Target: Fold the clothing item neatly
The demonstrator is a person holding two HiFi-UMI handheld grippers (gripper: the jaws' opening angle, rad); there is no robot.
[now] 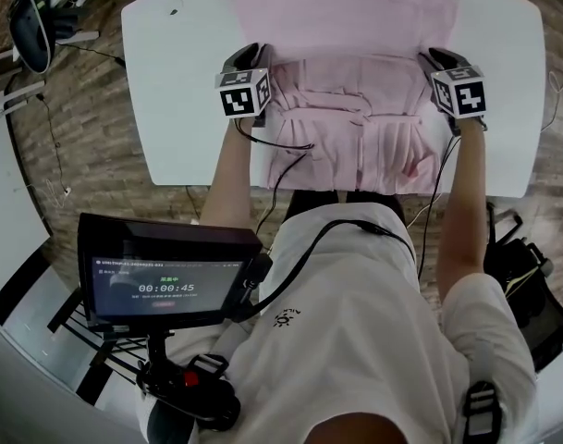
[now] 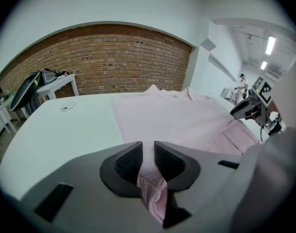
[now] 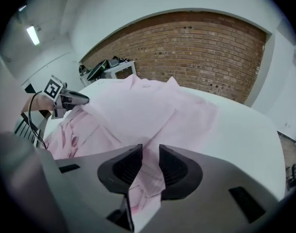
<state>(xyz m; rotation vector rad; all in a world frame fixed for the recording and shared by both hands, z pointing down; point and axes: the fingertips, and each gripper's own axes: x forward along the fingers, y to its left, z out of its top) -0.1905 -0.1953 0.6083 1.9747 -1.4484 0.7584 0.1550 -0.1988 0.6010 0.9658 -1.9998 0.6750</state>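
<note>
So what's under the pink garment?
Only the white table shows around the pink garment; the part directly beneath is covered, so anything lying there cannot be seen.

There is one pink garment (image 1: 355,26) and one white worktop (image 1: 179,81). Two grippers show, the left gripper (image 2: 148,148) and the right gripper (image 3: 150,150). One screen (image 1: 161,280).

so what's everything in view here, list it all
garment: one, pink, spread on the table, near part bunched
table: one, white, centre
screen: one, black, lower left of the head view, timer showing
side table: one, white, by the brick wall
brick wall: one, red-brown, behind the table
floor: wood, brown, around the table
left gripper: one, grey, jaws shut on garment's left edge
right gripper: one, grey, jaws shut on garment's right edge
</note>
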